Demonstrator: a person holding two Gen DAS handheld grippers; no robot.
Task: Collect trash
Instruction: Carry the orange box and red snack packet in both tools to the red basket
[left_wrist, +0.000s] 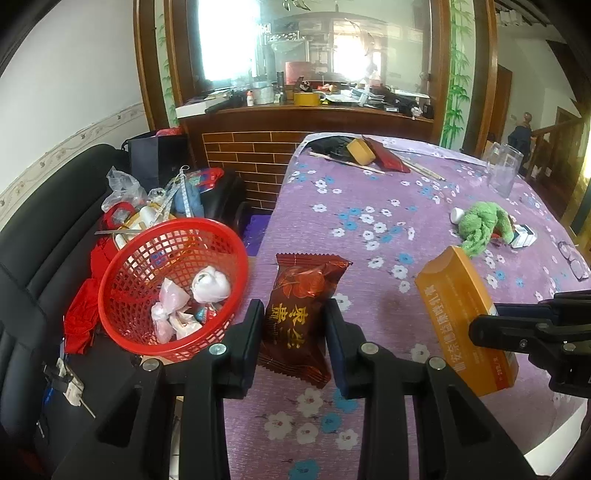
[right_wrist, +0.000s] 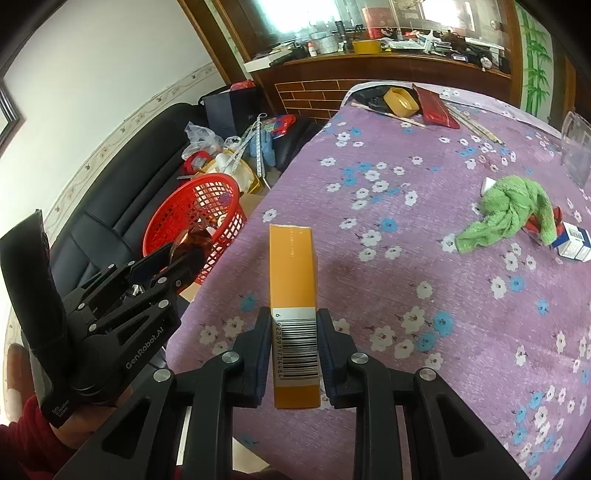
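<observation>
Lower centre of the left wrist view: left gripper (left_wrist: 293, 328), jaws closed on dark red snack wrapper (left_wrist: 301, 314), long axis along the fingers. Red basket (left_wrist: 173, 280) sits just left, nearer this hand.

Right wrist view, lower centre: right gripper (right_wrist: 293, 347) clamps orange box (right_wrist: 293, 295) lengthwise above the counter (right_wrist: 424, 258); basket lies upper left.

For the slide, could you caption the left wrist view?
Left gripper holds a snack packet beside the red basket.

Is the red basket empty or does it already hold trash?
Holds trash: the red basket has several crumpled white wrappers at its bottom.
</observation>
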